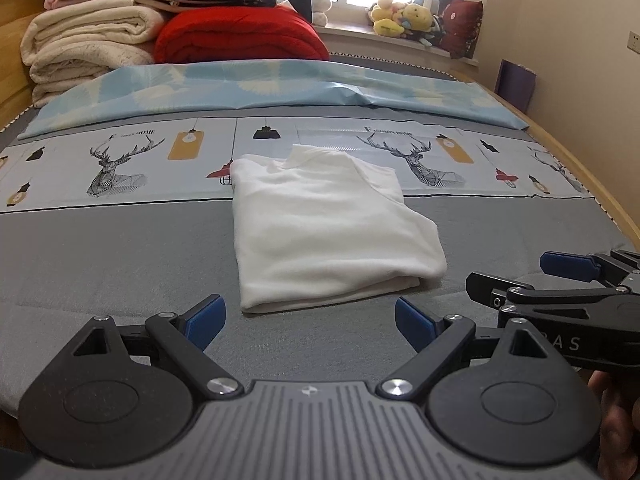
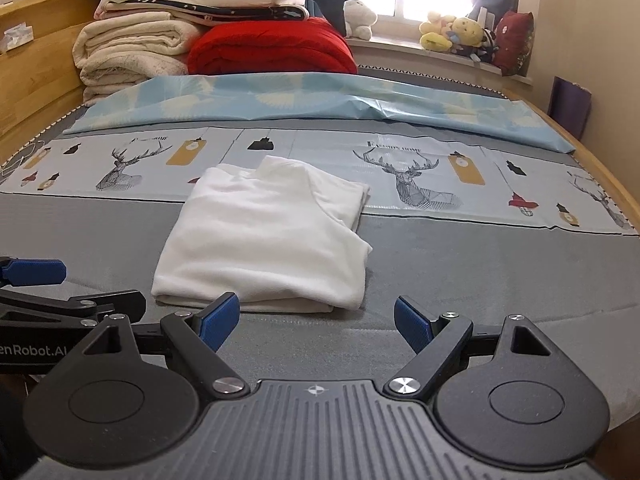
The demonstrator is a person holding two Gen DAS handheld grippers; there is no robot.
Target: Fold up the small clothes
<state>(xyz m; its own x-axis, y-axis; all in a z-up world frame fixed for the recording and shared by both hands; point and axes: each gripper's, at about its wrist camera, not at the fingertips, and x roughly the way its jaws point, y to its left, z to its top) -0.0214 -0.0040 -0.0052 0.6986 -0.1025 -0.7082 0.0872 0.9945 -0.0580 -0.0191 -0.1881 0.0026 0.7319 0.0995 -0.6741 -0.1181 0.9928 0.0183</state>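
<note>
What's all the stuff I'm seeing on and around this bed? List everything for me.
Folded white knit garment: one, white, centre of the bed, near the grippers.
Grey bed cover with deer print band: one, grey and pale blue, under the garment.
Light blue patterned sheet: one, blue and cream, across the far part of the bed.
Red folded quilt: one, red, far left of the bed.
Cream folded blankets: a stack, cream, left of the quilt.
Soft toys: several, mostly yellow, on the windowsill.
Wooden bed frame: one, light wood, around the bed.
Left gripper: one, black with blue fingers, open, empty.
Right gripper: one, the same, open, empty.
</note>
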